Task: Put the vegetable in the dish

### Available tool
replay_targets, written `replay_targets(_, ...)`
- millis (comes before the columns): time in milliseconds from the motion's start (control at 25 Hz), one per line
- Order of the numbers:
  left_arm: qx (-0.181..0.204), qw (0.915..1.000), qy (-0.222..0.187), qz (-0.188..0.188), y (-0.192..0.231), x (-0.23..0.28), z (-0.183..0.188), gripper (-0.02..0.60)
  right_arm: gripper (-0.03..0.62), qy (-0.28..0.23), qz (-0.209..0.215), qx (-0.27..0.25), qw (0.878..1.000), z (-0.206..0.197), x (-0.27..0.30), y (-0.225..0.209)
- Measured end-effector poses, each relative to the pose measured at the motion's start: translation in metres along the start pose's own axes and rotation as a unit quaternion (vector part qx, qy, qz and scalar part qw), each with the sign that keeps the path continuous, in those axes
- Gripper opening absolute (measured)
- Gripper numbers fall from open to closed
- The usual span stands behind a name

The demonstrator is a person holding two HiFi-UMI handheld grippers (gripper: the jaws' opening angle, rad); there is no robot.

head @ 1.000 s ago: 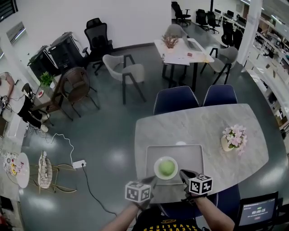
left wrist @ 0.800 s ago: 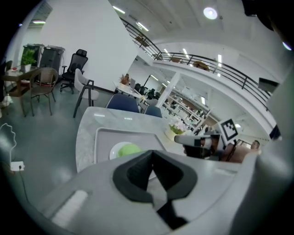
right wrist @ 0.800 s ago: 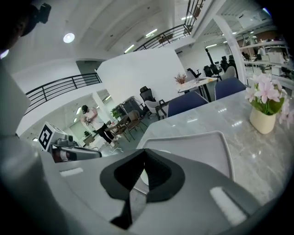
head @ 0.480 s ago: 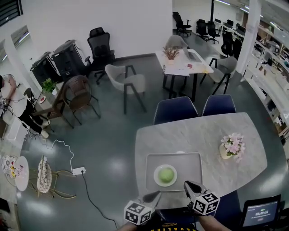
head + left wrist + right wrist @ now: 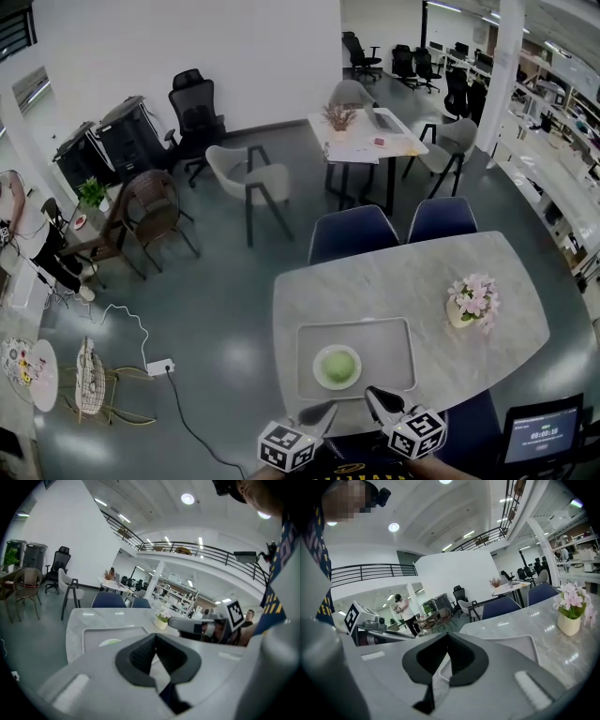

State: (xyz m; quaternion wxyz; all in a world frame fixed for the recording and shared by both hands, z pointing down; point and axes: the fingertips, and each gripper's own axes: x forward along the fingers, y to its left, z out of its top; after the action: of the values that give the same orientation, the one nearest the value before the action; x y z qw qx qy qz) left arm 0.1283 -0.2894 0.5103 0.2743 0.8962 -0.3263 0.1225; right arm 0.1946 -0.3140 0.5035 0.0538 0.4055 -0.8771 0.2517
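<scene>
Vegetable: a round pale-green piece (image 5: pixel 338 364) lies in the dish, apart from both grippers.
Dish: a light green round dish (image 5: pixel 321 375) sits on the tray, towards its near left part.
Tray: a grey tray (image 5: pixel 395 337) lies flat on the marble table (image 5: pixel 412 272), near the person's edge.
Left gripper: it (image 5: pixel 330 408) hovers at the near table edge, just short of the tray; its fingers are pressed together with nothing between them.
Right gripper: it (image 5: pixel 371 393) hovers beside the left one, its tip at the tray's near rim; its fingers are also together and empty.
Flower vase: a vase of pink flowers (image 5: pixel 471 302) stands to the right of the tray.
Chairs: two blue chairs (image 5: pixel 352 232) stand at the far side of the table.
</scene>
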Motion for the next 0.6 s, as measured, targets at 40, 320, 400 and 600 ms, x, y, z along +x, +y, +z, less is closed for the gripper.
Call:
replay_targets(40, 0.0, 1.0, -0.007, -0.005, -0.003, -0.002, 0.002, 0.001, 0.006, -0.001, 0.001, -0.003, 1.0, 0.0, -0.002, 0.003)
replay_targets(320, 0.006, 0.9994, -0.027, -0.023, -0.01, -0.01, 0.013, 0.0, 0.006, 0.003, 0.011, -0.026, 1.0, 0.004, -0.002, 0.023)
replay_targets(400, 0.007, 0.9994, -0.025, -0.021, -0.009, -0.008, 0.014, 0.0, 0.006, 0.0, 0.013, -0.032, 0.999, 0.006, -0.001, 0.024)
replay_targets(600, 0.005, 0.9996, -0.021, -0.018, -0.011, -0.007, 0.011, 0.002, 0.006, -0.003, 0.012, -0.036, 0.999, 0.009, -0.005, 0.024)
